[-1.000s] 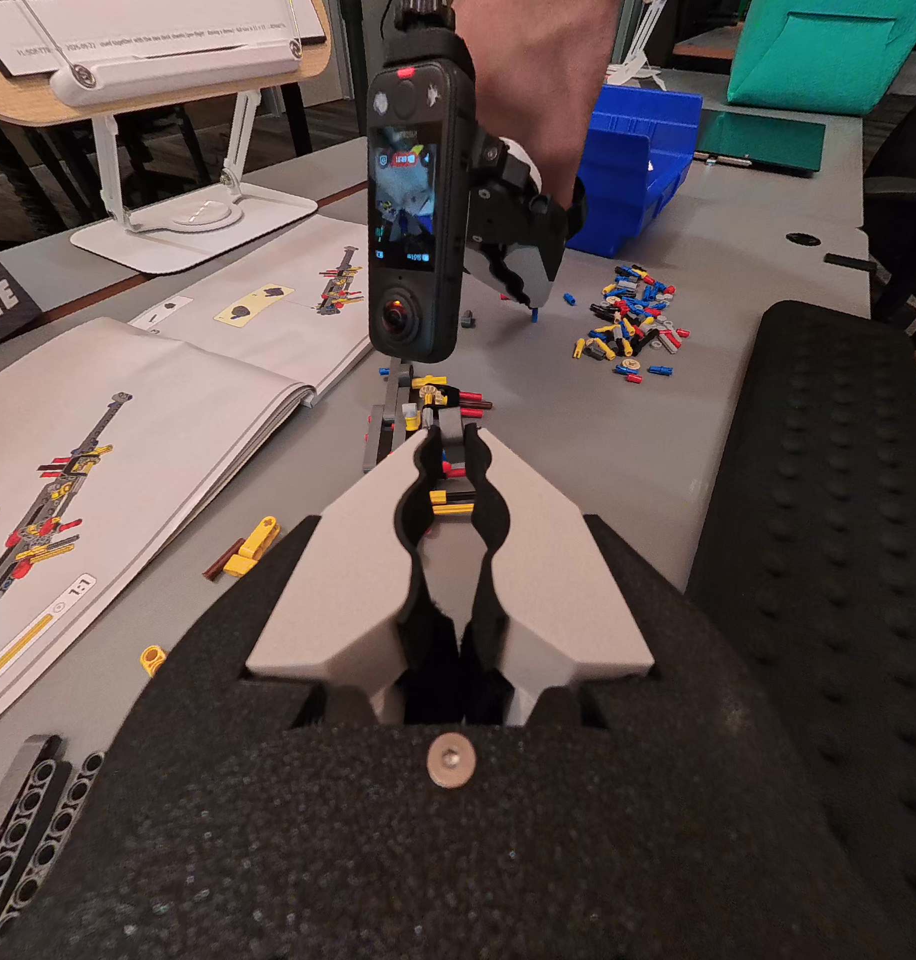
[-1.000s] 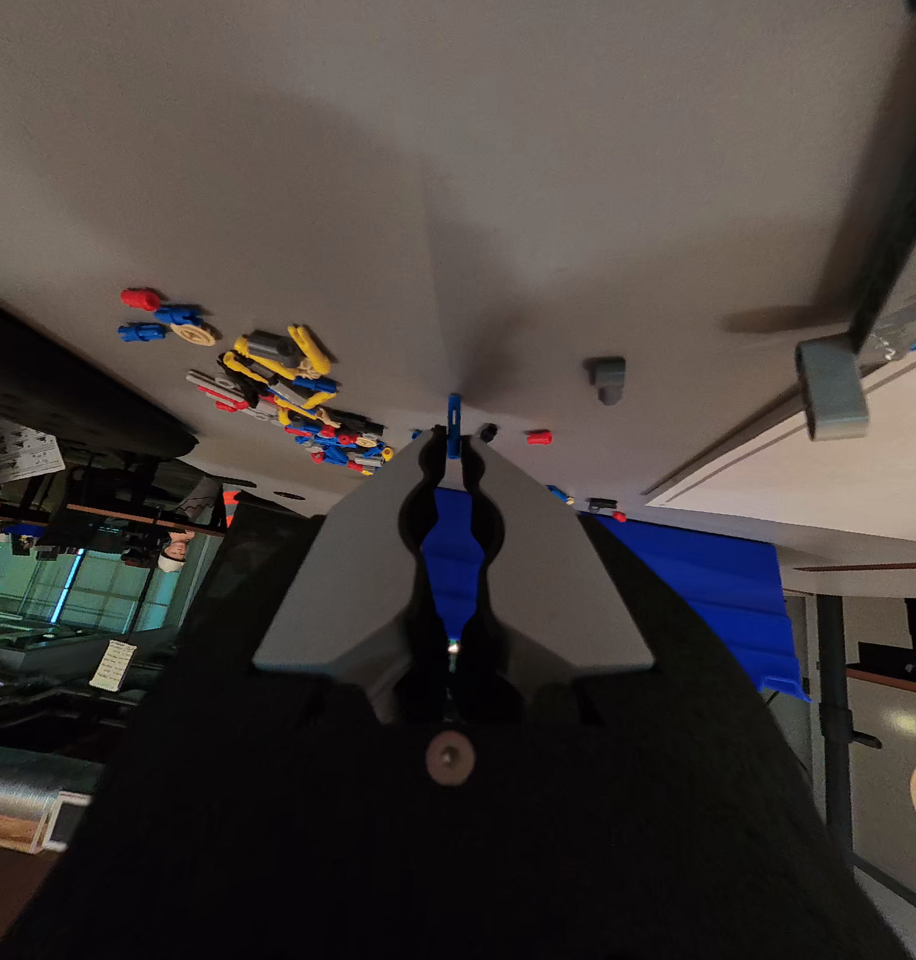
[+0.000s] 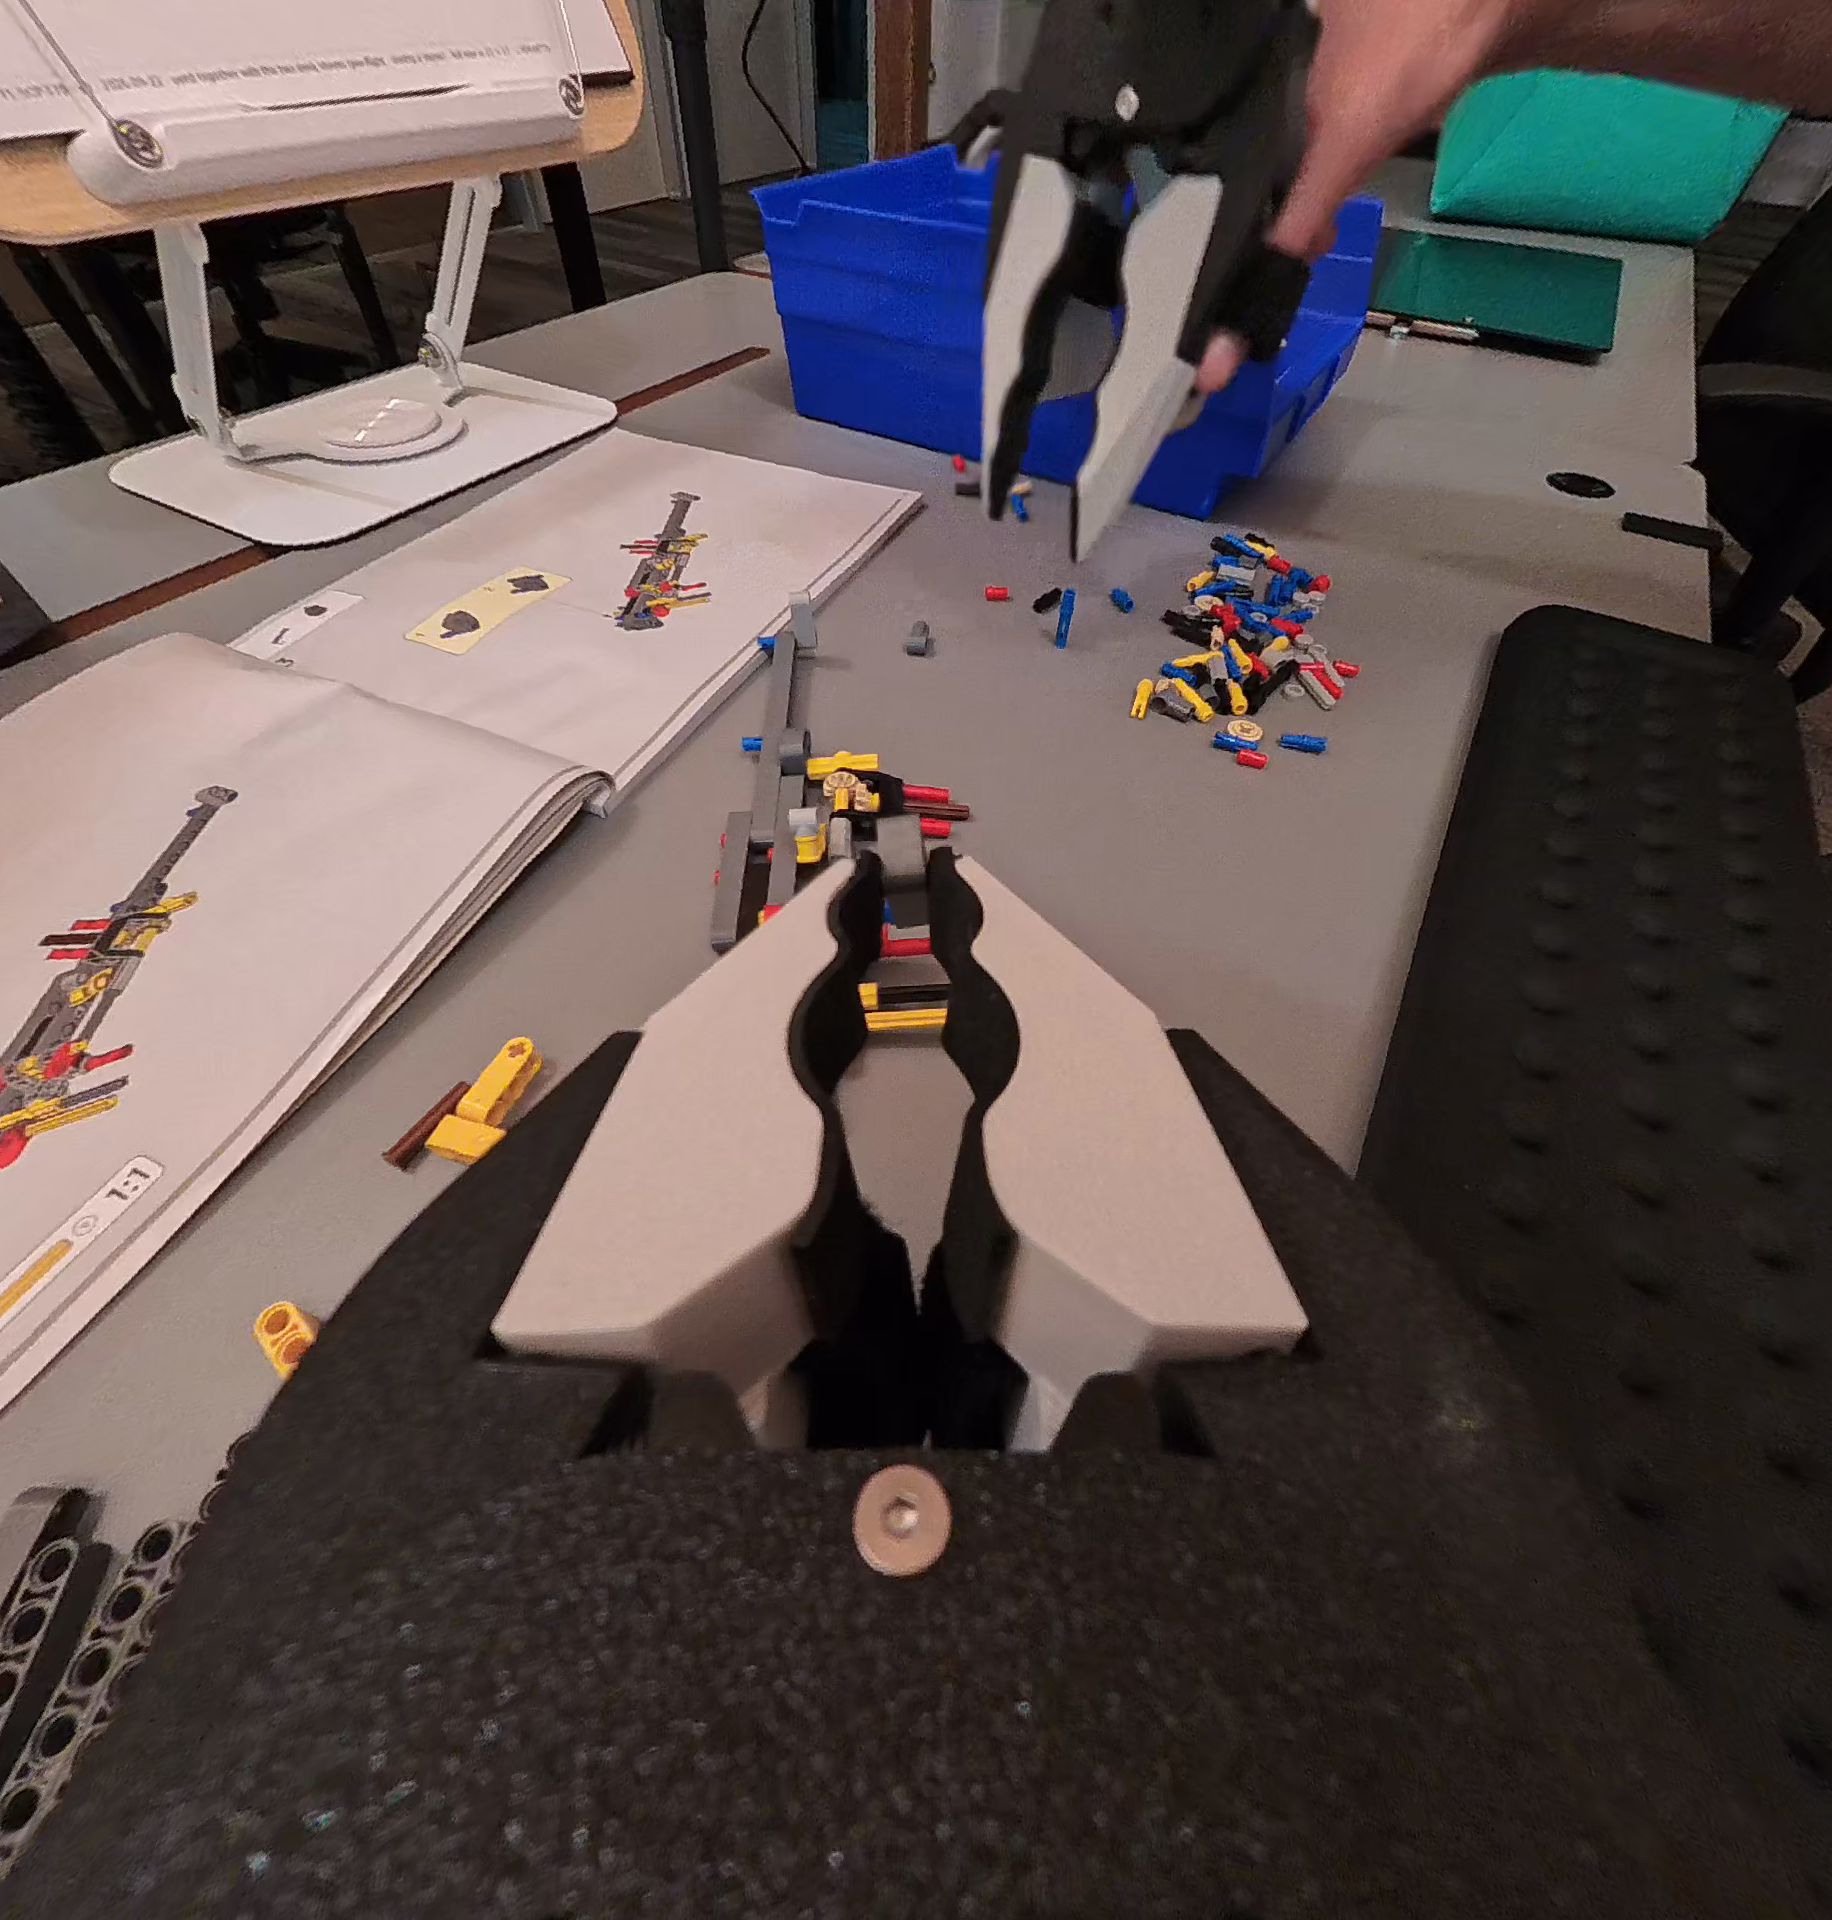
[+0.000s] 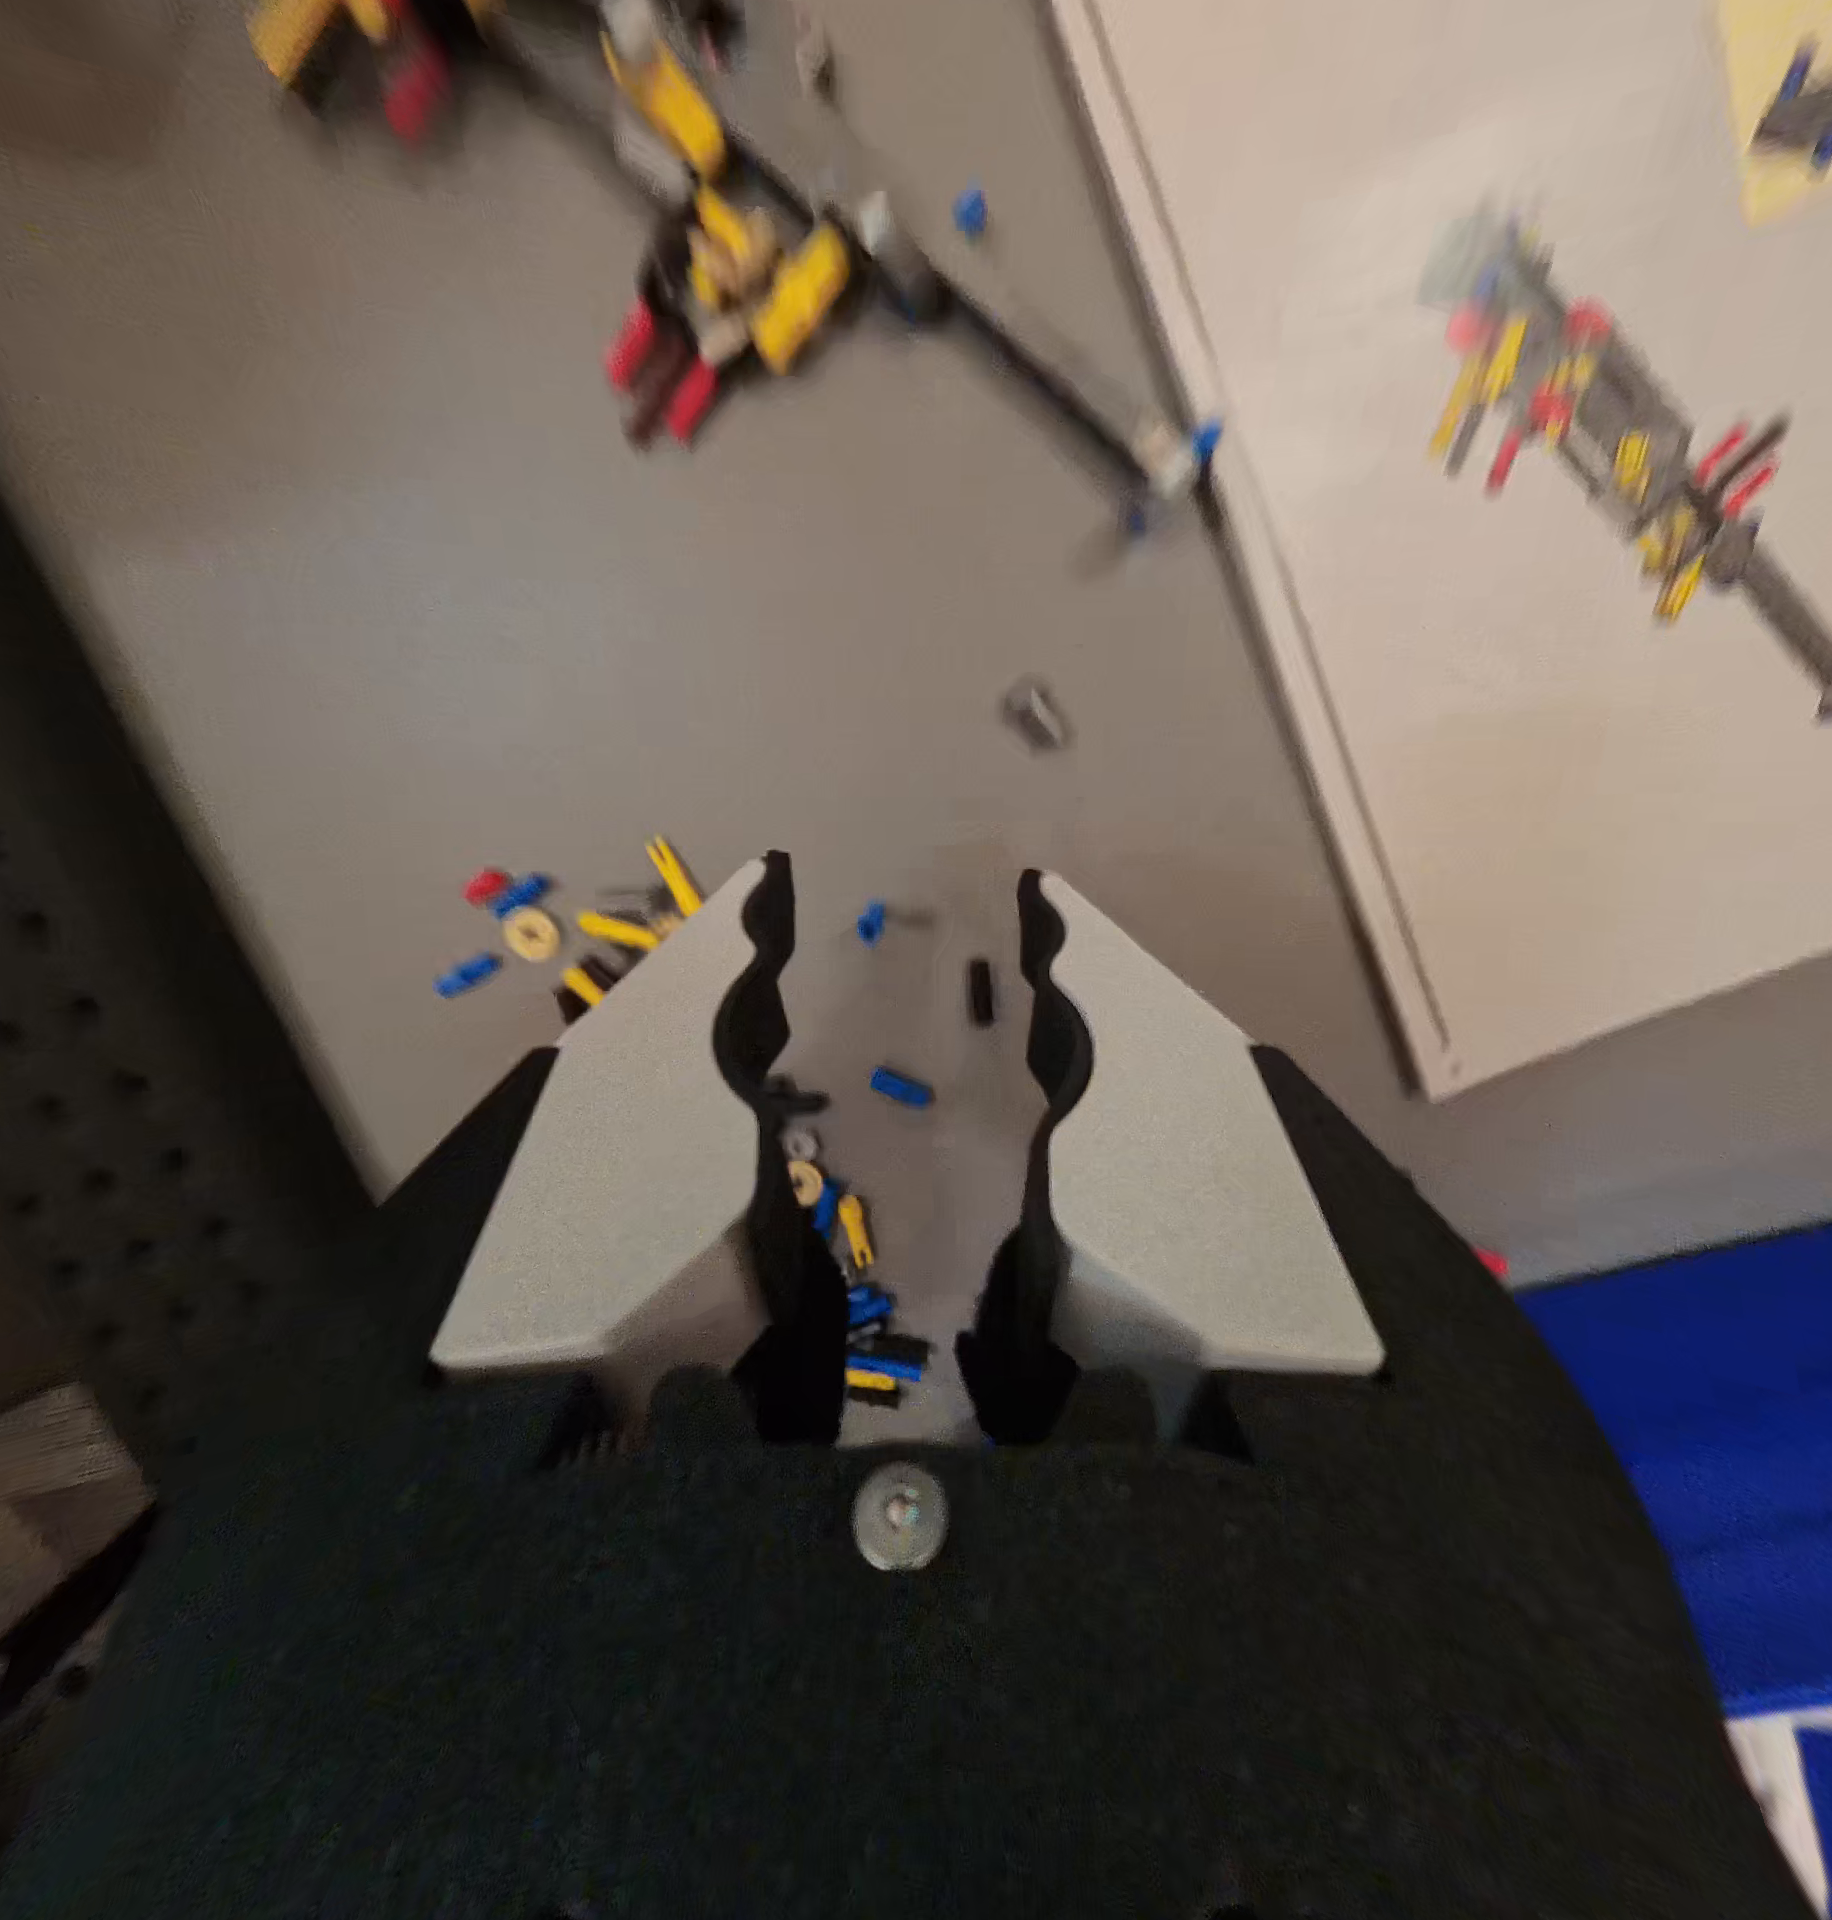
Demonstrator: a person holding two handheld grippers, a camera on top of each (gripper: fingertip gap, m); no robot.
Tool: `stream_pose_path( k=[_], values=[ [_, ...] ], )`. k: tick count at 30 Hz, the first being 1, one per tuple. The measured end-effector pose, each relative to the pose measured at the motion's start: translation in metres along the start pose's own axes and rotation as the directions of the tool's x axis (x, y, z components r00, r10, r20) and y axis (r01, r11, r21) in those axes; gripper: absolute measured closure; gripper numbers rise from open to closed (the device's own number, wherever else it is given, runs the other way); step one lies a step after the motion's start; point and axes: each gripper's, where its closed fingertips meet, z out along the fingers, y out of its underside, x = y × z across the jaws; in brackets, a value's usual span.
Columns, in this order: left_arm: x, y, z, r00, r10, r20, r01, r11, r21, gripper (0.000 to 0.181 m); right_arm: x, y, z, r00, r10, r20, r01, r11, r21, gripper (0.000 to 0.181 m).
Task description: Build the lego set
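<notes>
left wrist view looks along the left gripper (image 3: 904, 883), low at 6 o'clock. its two grey fingers sit close together around the near end of the half-built lego model (image 3: 839, 810), and they look like they are squeezing it. the model is long and thin, grey with yellow and red bits, and it lies on the grey table (image 3: 1099, 935), running up toward 12 o'clock.

at 9 o'clock the open instruction book (image 3: 372, 831) lies flat, with a yellow piece (image 3: 486, 1101) just beside its near edge. at 1 o'clock there is a pile of small loose pieces (image 3: 1244, 644) in blue, red, yellow and black. a long blue pin (image 3: 1065, 617) lies by itself just left of the pile. behind them, at 12 o'clock, stands a blue bin (image 3: 891, 312).

the right gripper (image 3: 1037, 530) hangs in the air over the blue pin, held by a hand (image 3: 1390, 114), tips pointing down. its fingers are spread wide with nothing between them.

right wrist view is blurry. the right gripper (image 4: 899, 883) is spread wide over the loose pieces (image 4: 569, 935), with the model (image 4: 766, 270) at 12 o'clock and the book (image 4: 1514, 520) at 2 o'clock.
</notes>
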Motion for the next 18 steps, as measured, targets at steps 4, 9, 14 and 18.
stream_pose_path(
  k=[4,9,14,18],
  values=[
    [0.002,0.002,0.002,1.0,-0.003,-0.011,0.003,1.0,-0.012,0.174,-0.004,0.03,0.014,0.99,-0.071,-0.119,0.071,0.997,-0.002,0.155],
    [0.0,0.002,0.001,1.0,-0.013,-0.007,0.013,1.0,-0.012,0.174,-0.013,0.03,0.021,0.996,-0.052,-0.069,0.053,0.998,0.017,0.156],
    [-0.001,0.003,0.001,1.0,-0.012,-0.003,0.012,1.0,-0.015,0.174,-0.009,0.029,0.025,0.996,-0.07,-0.063,0.07,0.998,-0.002,0.161],
    [-0.001,0.003,0.001,1.0,-0.011,-0.004,0.011,1.0,-0.016,0.174,-0.008,0.028,0.026,0.996,-0.072,-0.046,0.071,0.997,-0.019,0.164]
  ],
)
